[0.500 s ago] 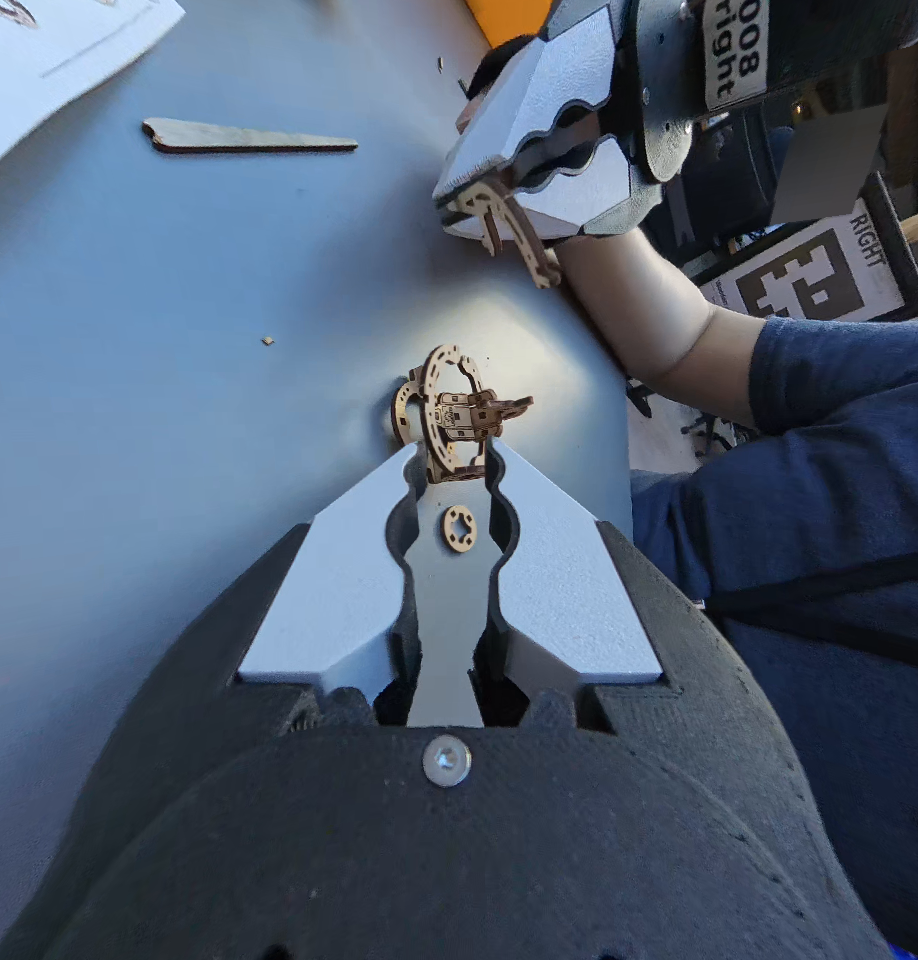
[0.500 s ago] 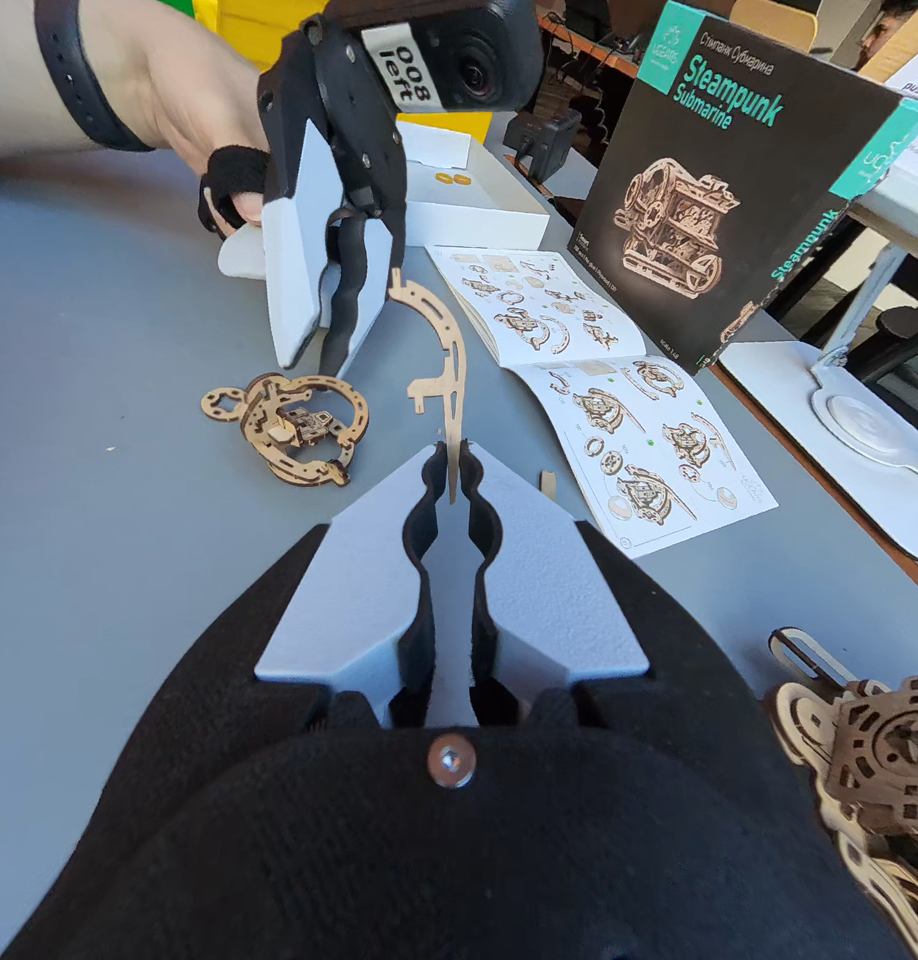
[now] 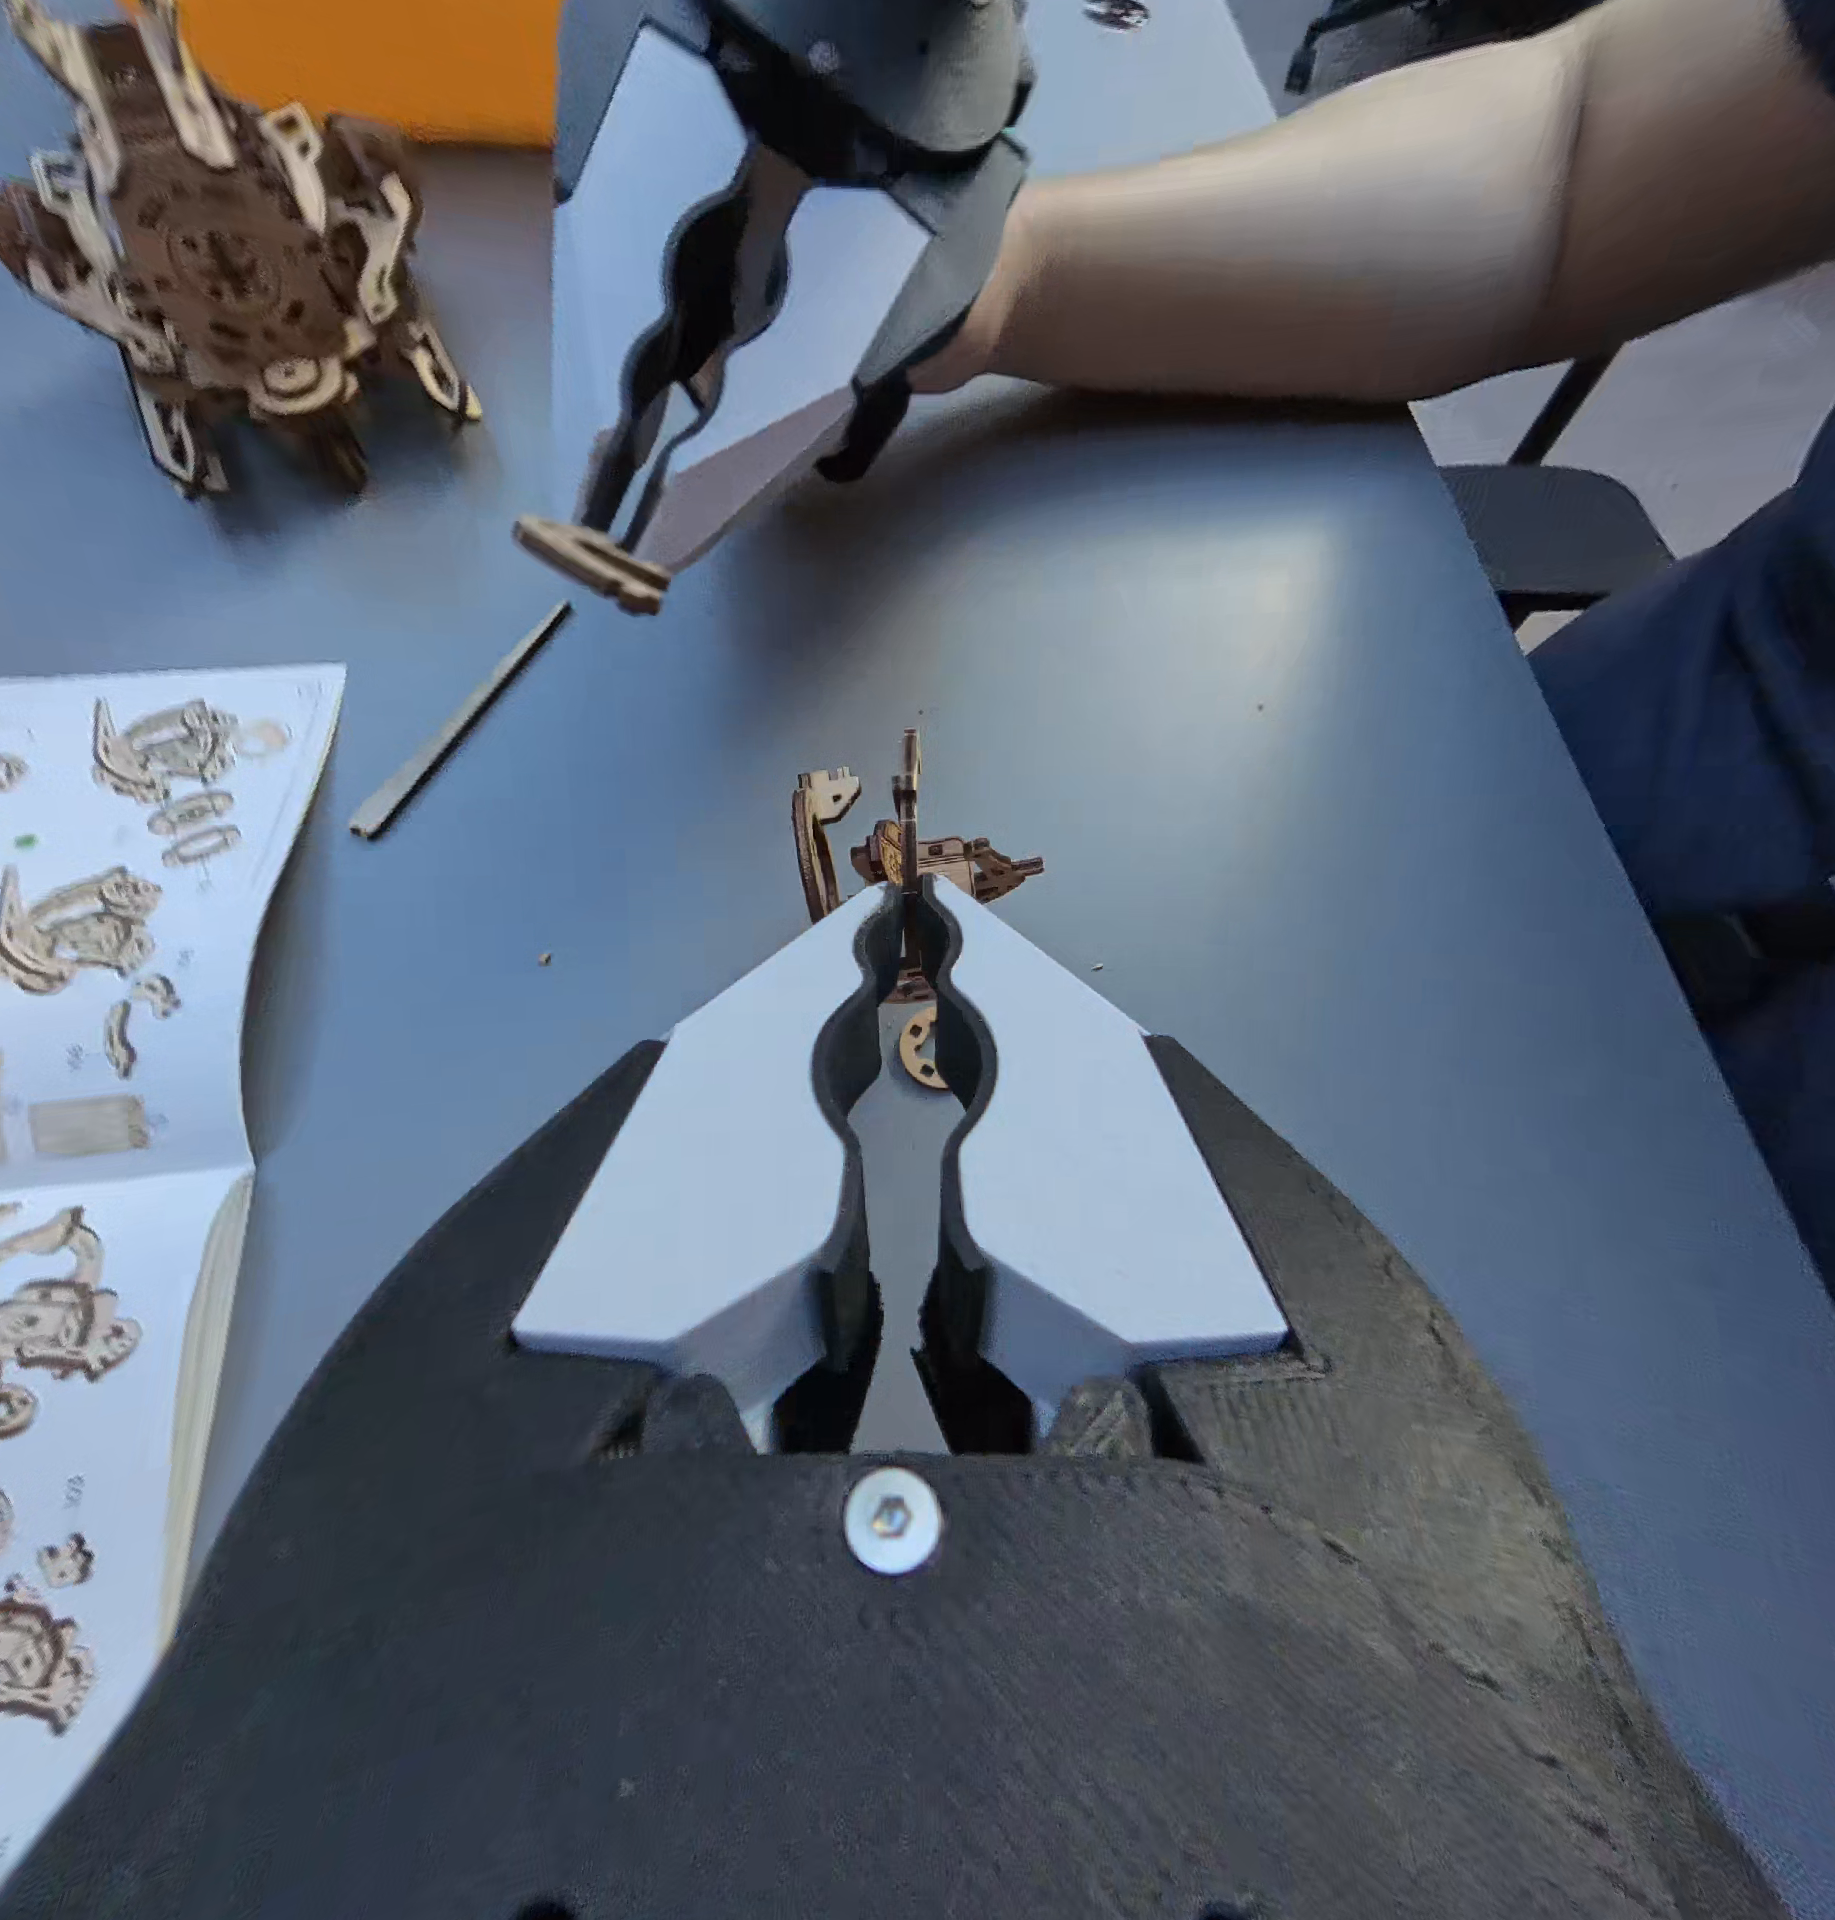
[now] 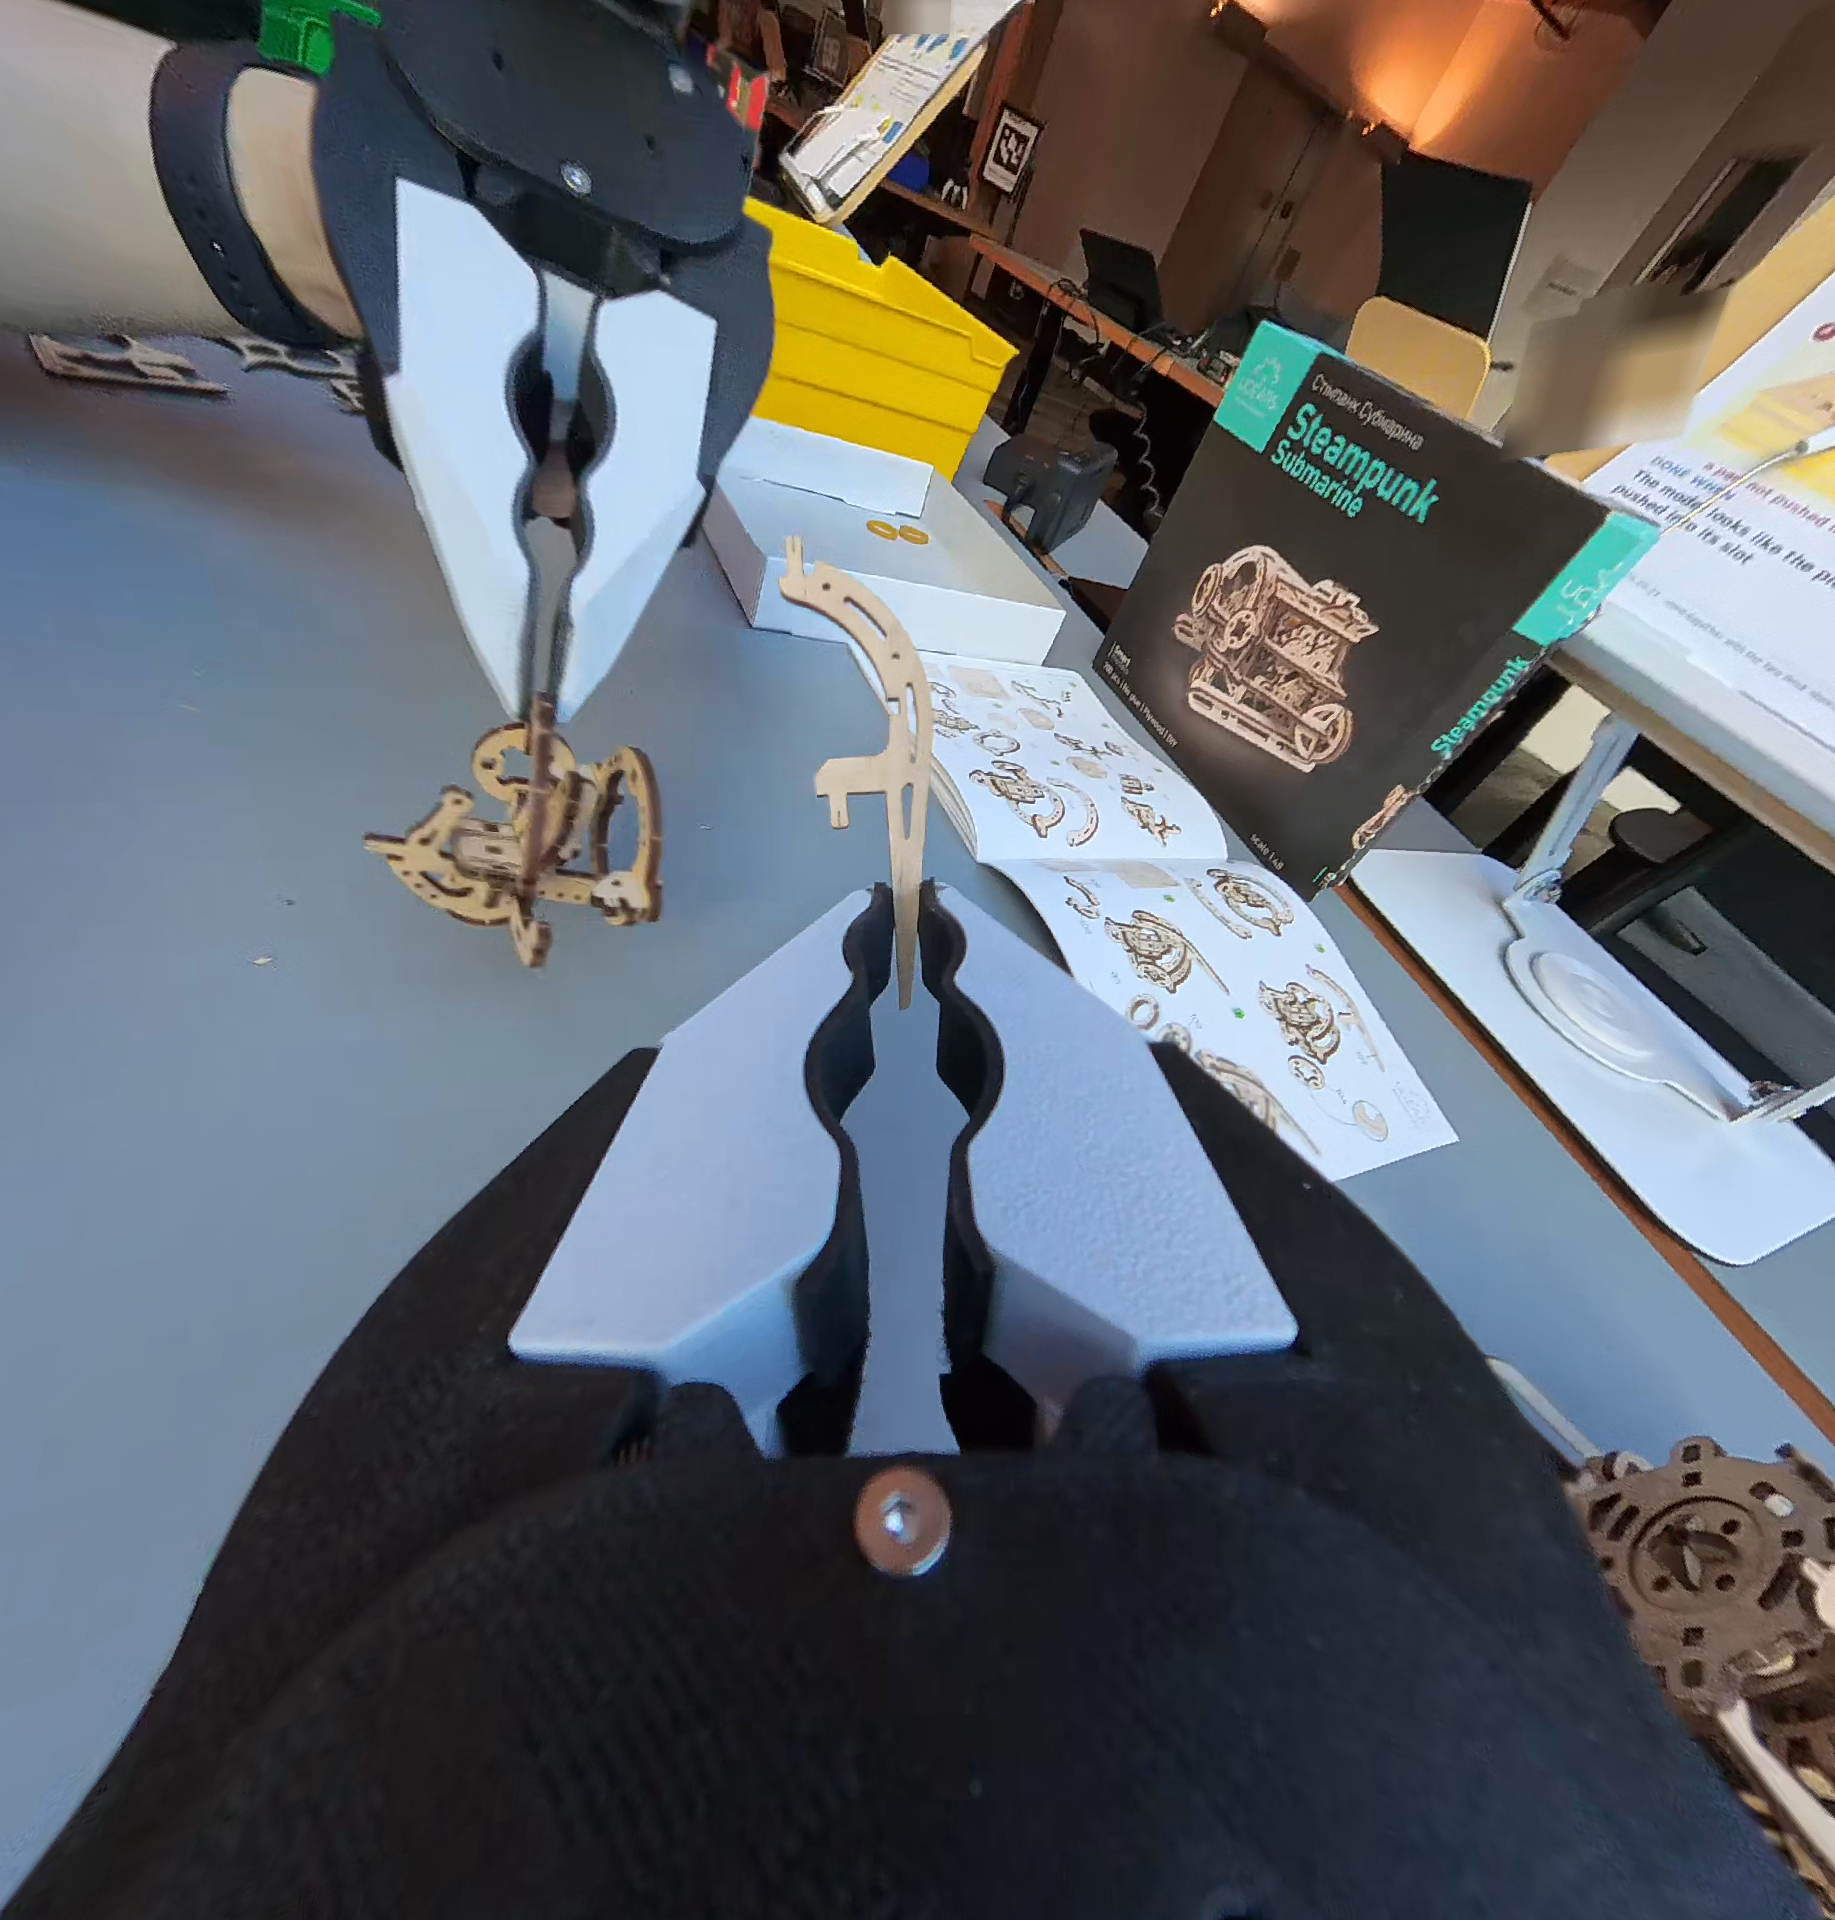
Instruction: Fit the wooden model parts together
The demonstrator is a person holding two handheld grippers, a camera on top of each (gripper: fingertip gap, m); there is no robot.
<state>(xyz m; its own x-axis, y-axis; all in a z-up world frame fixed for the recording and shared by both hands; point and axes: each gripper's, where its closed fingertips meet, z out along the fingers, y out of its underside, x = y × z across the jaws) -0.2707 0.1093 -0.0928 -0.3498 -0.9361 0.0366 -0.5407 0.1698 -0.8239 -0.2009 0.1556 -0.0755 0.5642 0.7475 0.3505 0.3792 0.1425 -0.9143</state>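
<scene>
Spreading across both views, the grey bench (image 4: 165,1039) carries everything. At its far right edge stands a dark model box (image 4: 1339,644), and in front of it an open instruction booklet (image 4: 1152,894) lies flat, with a white flat box (image 4: 871,561) and yellow bins (image 4: 871,332) behind. A finished dark wooden model (image 3: 217,249) sits on the bench at the far left of the left wrist view.

The right tongs (image 4: 900,914) are pressed together on the lower tip of a curved wooden strip (image 4: 887,707), which stands upright above the tips, clear of the bench. The left tongs (image 3: 905,896) are pinching a partly built wooden assembly (image 4: 528,831) by a thin upright piece at its top; in the right wrist view it hangs from those tongs, tilted, just above the bench and to the left of the strip, apart from it.

A thin dark stick (image 3: 456,727) lies on the bench beside the booklet. A small round wooden disc (image 3: 923,1049) shows between the left tongs' fingers.
</scene>
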